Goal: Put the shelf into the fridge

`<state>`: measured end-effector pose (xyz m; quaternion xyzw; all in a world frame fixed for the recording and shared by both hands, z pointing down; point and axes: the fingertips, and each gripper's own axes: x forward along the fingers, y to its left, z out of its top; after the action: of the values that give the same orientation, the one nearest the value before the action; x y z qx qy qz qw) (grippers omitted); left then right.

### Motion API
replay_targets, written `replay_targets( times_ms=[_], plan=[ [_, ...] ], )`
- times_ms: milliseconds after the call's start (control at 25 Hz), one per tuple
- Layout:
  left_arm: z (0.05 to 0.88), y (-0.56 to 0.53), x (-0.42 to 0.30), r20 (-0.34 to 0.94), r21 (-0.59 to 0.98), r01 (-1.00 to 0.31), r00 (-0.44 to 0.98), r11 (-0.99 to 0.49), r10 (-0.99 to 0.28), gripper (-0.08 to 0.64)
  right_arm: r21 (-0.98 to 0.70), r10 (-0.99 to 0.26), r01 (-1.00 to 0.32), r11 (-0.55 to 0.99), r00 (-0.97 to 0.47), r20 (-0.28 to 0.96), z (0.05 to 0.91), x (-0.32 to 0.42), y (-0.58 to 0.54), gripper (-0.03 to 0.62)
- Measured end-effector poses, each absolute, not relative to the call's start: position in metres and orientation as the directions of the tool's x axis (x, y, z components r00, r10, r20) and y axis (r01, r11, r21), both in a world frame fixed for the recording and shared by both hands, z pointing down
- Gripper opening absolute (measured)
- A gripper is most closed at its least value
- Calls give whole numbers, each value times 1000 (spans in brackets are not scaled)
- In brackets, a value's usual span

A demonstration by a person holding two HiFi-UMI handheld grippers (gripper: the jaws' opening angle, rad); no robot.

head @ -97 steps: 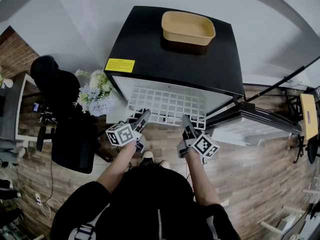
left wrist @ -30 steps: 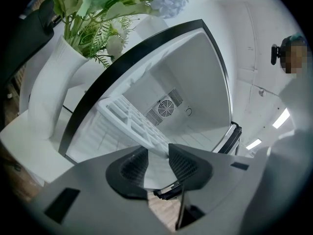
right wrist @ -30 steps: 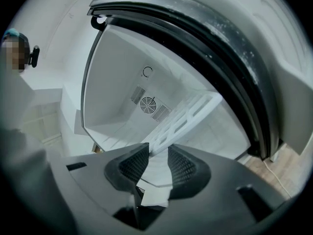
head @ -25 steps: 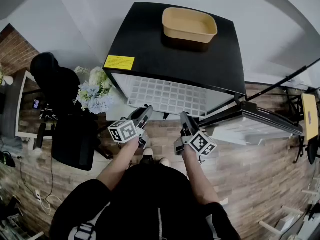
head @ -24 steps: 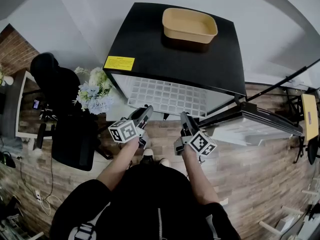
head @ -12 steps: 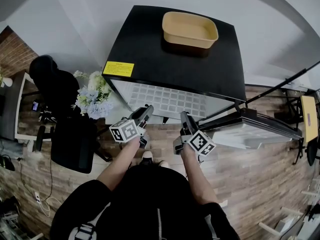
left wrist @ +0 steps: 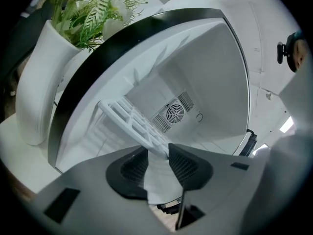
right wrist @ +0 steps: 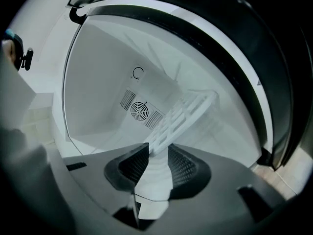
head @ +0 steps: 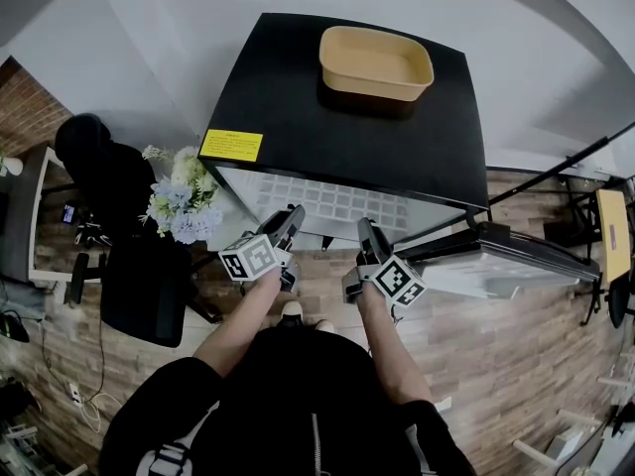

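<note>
A white grid shelf [head: 335,206] lies level in the open black fridge [head: 347,117], most of it under the fridge's top. My left gripper [head: 289,224] is shut on the shelf's front edge at the left, and my right gripper [head: 364,238] is shut on that edge at the right. In the left gripper view the shelf [left wrist: 131,122] runs from between the jaws of the left gripper [left wrist: 157,161] toward the back wall's fan vent [left wrist: 172,114]. The right gripper view shows the shelf [right wrist: 185,115] running out from the right gripper [right wrist: 156,164] past the fan vent [right wrist: 140,110].
A tan tray [head: 376,61] sits on the fridge top. The fridge door [head: 506,264] stands open to the right. A white vase of flowers [head: 181,192] stands close at the left, beside a black chair [head: 114,196]. The vase [left wrist: 39,94] shows large in the left gripper view.
The shelf has slid deeper into the fridge, with less of the grid showing in front of the opening. Both grippers have moved forward with it.
</note>
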<state>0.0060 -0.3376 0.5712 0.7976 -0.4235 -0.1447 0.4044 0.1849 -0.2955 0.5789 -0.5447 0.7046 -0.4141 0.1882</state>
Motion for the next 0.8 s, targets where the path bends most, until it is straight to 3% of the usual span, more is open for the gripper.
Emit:
replay_targets(
  times_ms=[800],
  plan=[
    [573,-364,10,120,784,-553,580,-281,-806,141,-796,-926,-603,52,-327,187,580,189,-320,118]
  ],
)
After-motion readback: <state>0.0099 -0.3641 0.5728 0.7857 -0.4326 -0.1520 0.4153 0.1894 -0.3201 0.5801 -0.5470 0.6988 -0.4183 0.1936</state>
